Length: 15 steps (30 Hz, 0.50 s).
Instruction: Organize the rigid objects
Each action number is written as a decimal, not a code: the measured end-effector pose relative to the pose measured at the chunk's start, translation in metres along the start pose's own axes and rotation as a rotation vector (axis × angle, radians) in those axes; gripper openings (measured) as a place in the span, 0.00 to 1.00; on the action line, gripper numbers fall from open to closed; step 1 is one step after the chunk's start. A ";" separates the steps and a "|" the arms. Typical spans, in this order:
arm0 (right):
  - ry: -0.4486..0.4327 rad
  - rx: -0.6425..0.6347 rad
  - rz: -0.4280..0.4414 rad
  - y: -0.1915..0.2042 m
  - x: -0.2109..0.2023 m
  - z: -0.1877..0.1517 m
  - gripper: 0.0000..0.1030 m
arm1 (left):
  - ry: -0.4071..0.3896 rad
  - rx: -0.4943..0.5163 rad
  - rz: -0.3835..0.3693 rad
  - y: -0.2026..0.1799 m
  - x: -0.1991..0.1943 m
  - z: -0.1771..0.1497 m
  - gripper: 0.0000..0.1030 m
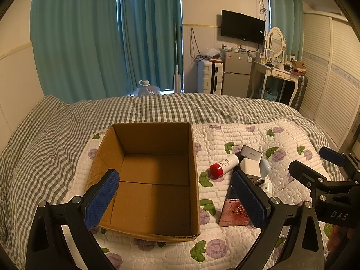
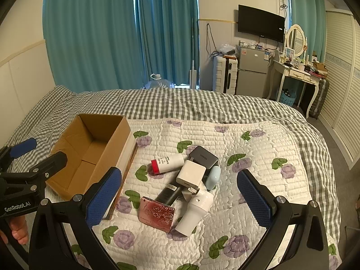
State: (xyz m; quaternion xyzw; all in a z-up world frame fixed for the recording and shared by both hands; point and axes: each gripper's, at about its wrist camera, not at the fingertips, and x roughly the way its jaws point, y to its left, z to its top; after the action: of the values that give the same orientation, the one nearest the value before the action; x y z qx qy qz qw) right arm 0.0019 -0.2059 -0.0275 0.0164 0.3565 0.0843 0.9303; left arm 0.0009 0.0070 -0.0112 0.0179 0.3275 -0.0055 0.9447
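An open, empty cardboard box (image 1: 155,180) (image 2: 90,150) sits on the quilt. To its right lies a pile: a white bottle with a red cap (image 2: 167,163) (image 1: 223,165), a dark grey charger (image 2: 203,156), a white charger cube (image 2: 191,174) (image 1: 249,166), a black cylinder (image 2: 167,194), a pink rose-patterned case (image 2: 157,213) (image 1: 235,213), a white cylinder device (image 2: 198,211) and a pale blue object (image 2: 212,177). My left gripper (image 1: 175,198) is open above the box's near side. My right gripper (image 2: 180,200) is open above the pile.
The floral quilt (image 2: 258,157) lies on a grey checked bedspread (image 2: 202,103). Beyond the bed are teal curtains, a suitcase (image 2: 225,74), a small fridge (image 2: 252,72), a dressing table (image 2: 297,72) and slatted wardrobe doors at the right.
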 end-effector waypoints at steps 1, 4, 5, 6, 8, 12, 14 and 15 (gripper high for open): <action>0.001 0.000 0.000 0.000 0.000 0.000 1.00 | 0.000 0.001 0.000 0.000 0.000 0.001 1.00; 0.003 -0.001 0.000 0.000 0.000 0.000 1.00 | -0.001 0.001 -0.001 0.000 0.000 0.001 1.00; 0.005 0.000 -0.001 0.000 0.001 0.001 1.00 | 0.000 0.001 0.000 0.000 0.000 0.001 1.00; 0.005 -0.001 0.000 0.000 0.001 0.001 1.00 | 0.000 0.001 0.000 0.000 0.000 0.001 1.00; 0.006 -0.001 -0.001 0.000 0.001 0.001 1.00 | 0.001 0.000 0.001 0.000 0.000 0.001 1.00; 0.007 0.000 0.000 0.000 0.002 0.000 1.00 | 0.001 -0.001 0.000 -0.002 0.000 -0.001 1.00; 0.008 0.000 0.000 0.000 0.002 0.000 1.00 | 0.002 -0.001 0.000 -0.002 0.000 -0.001 1.00; 0.008 -0.001 0.000 0.000 0.002 0.000 1.00 | 0.002 -0.002 -0.001 -0.002 0.000 -0.001 1.00</action>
State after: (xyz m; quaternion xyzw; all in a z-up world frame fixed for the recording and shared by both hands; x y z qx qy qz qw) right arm 0.0032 -0.2053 -0.0284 0.0157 0.3601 0.0843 0.9290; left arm -0.0001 0.0052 -0.0121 0.0171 0.3286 -0.0055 0.9443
